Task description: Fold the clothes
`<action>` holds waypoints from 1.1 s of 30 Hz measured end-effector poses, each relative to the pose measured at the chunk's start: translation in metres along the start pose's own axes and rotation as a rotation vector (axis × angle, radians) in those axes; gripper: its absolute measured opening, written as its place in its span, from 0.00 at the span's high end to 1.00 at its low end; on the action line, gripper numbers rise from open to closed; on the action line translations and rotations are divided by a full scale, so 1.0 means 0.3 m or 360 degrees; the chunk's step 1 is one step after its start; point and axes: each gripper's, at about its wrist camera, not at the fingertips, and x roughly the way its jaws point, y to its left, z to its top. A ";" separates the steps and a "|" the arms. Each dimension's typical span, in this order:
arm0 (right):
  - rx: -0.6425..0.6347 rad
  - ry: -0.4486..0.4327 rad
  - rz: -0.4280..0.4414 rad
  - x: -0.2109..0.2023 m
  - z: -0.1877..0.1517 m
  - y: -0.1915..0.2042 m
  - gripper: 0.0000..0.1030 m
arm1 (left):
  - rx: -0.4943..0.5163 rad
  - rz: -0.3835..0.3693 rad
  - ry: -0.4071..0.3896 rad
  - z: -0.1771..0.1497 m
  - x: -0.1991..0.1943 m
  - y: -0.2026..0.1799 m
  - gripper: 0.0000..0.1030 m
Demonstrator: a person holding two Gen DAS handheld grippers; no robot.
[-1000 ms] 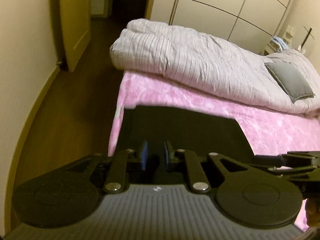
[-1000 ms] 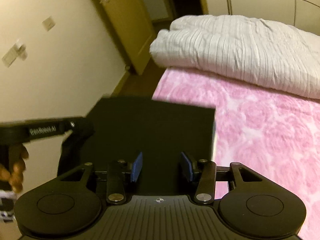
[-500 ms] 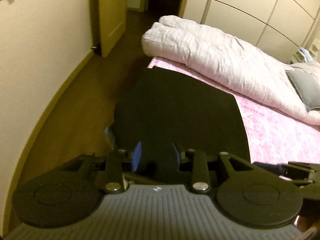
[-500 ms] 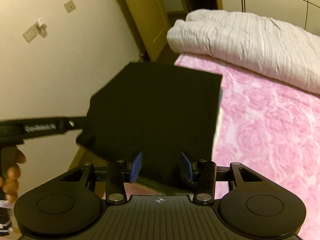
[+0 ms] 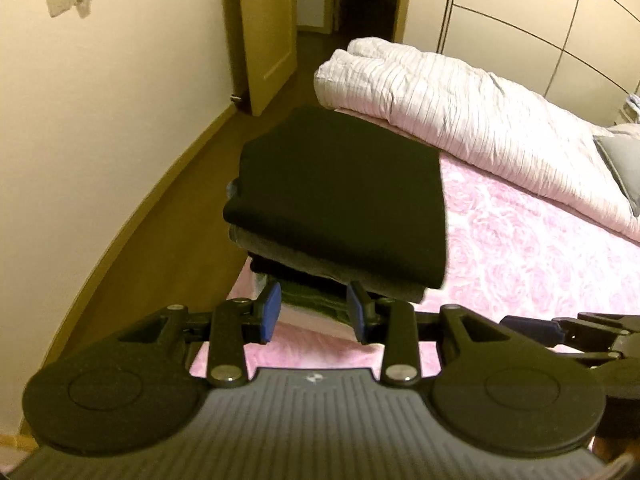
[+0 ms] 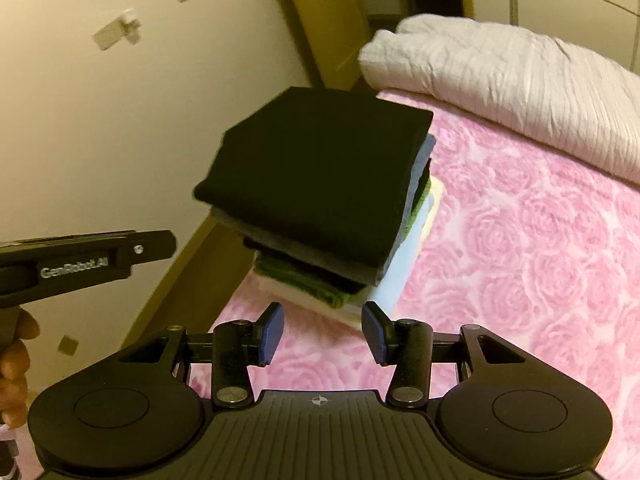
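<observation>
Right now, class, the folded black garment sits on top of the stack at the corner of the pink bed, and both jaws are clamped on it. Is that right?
Not quite. The black garment does top the stack on the pink bed, but the right wrist view shows both grippers' jaws open, clear of it.

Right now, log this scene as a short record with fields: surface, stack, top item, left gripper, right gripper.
surface: pink rose-patterned bed cover
stack: pile of folded clothes at the bed's corner
top item: folded black garment, lying flat on the pile
left gripper: fingers open, empty, close to the pile
right gripper: fingers open, empty, just short of the pile
behind: rolled white striped duvet
</observation>
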 end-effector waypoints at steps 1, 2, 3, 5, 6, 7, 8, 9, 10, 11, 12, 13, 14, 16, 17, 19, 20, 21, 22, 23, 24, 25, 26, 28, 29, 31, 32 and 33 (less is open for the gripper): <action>-0.0025 -0.0004 0.0017 -0.027 -0.011 -0.005 0.54 | -0.0016 0.0019 -0.0007 -0.016 -0.026 -0.023 0.69; -0.0051 -0.0007 0.0034 -0.053 -0.022 -0.010 0.54 | -0.0033 0.0040 -0.0011 -0.034 -0.051 -0.046 0.69; -0.0073 -0.0007 0.0048 -0.079 -0.035 -0.017 0.54 | -0.0051 0.0062 -0.0016 -0.051 -0.076 -0.070 0.69; -0.0118 -0.0006 0.0076 -0.131 -0.062 -0.033 0.54 | -0.0086 0.0106 -0.0025 -0.085 -0.126 -0.117 0.69; -0.0145 -0.0001 0.0090 -0.157 -0.074 -0.045 0.54 | -0.0103 0.0128 -0.0030 -0.103 -0.151 -0.141 0.69; -0.0173 0.0005 0.0103 -0.182 -0.087 -0.057 0.54 | -0.0123 0.0146 -0.0035 -0.118 -0.171 -0.167 0.69; -0.0201 0.0011 0.0112 -0.204 -0.101 -0.069 0.54 | -0.0144 0.0164 -0.0038 -0.133 -0.188 -0.192 0.67; -0.0228 0.0018 0.0121 -0.226 -0.114 -0.082 0.54 | -0.0165 0.0181 -0.0041 -0.149 -0.205 -0.216 0.67; -0.0256 0.0025 0.0130 -0.247 -0.127 -0.094 0.54 | -0.0184 0.0198 -0.0049 -0.166 -0.222 -0.241 0.66; -0.0287 0.0030 0.0141 -0.271 -0.142 -0.109 0.54 | -0.0199 0.0209 -0.0056 -0.178 -0.233 -0.257 0.65; -0.0320 0.0029 0.0149 -0.291 -0.153 -0.121 0.54 | -0.0211 0.0216 -0.0062 -0.185 -0.239 -0.266 0.63; -0.0352 0.0028 0.0156 -0.310 -0.164 -0.134 0.54 | -0.0223 0.0222 -0.0069 -0.191 -0.245 -0.276 0.62; -0.0388 0.0024 0.0158 -0.326 -0.175 -0.146 0.54 | -0.0234 0.0229 -0.0075 -0.198 -0.251 -0.286 0.62; -0.0455 0.0016 0.0157 -0.357 -0.195 -0.168 0.54 | -0.0258 0.0242 -0.0087 -0.211 -0.262 -0.305 0.62; -0.0466 0.0016 0.0159 -0.369 -0.200 -0.179 0.54 | -0.0269 0.0248 -0.0093 -0.218 -0.268 -0.314 0.62; -0.0484 0.0015 0.0163 -0.392 -0.210 -0.199 0.53 | -0.0293 0.0261 -0.0105 -0.232 -0.280 -0.333 0.62; -0.0486 0.0011 0.0164 -0.406 -0.213 -0.209 0.53 | -0.0304 0.0268 -0.0112 -0.238 -0.286 -0.343 0.61; -0.0488 0.0004 0.0163 -0.414 -0.211 -0.214 0.53 | -0.0316 0.0274 -0.0118 -0.245 -0.292 -0.353 0.59; -0.0489 -0.0004 0.0163 -0.420 -0.208 -0.218 0.53 | -0.0328 0.0281 -0.0124 -0.252 -0.298 -0.362 0.57; -0.0491 -0.0012 0.0162 -0.426 -0.205 -0.223 0.53 | -0.0339 0.0287 -0.0130 -0.258 -0.304 -0.372 0.56; -0.0490 -0.0017 0.0154 -0.429 -0.200 -0.224 0.53 | -0.0351 0.0294 -0.0136 -0.265 -0.310 -0.381 0.53; -0.0489 -0.0023 0.0135 -0.427 -0.194 -0.221 0.53 | -0.0363 0.0300 -0.0142 -0.272 -0.316 -0.391 0.50; -0.0492 -0.0026 0.0113 -0.424 -0.189 -0.216 0.53 | -0.0366 0.0313 -0.0170 -0.273 -0.318 -0.391 0.42; -0.0510 -0.0043 0.0087 -0.416 -0.176 -0.207 0.53 | -0.0359 0.0345 -0.0257 -0.268 -0.318 -0.379 0.34; -0.0515 -0.0056 0.0068 -0.409 -0.171 -0.201 0.53 | -0.0356 0.0357 -0.0271 -0.263 -0.314 -0.372 0.34; -0.0504 -0.0062 0.0038 -0.392 -0.157 -0.194 0.53 | -0.0356 0.0367 -0.0253 -0.247 -0.298 -0.354 0.34; -0.0485 -0.0053 0.0027 -0.382 -0.148 -0.192 0.53 | -0.0352 0.0350 -0.0240 -0.242 -0.292 -0.345 0.34; -0.0466 -0.0044 0.0016 -0.371 -0.140 -0.191 0.53 | -0.0347 0.0333 -0.0231 -0.240 -0.281 -0.338 0.34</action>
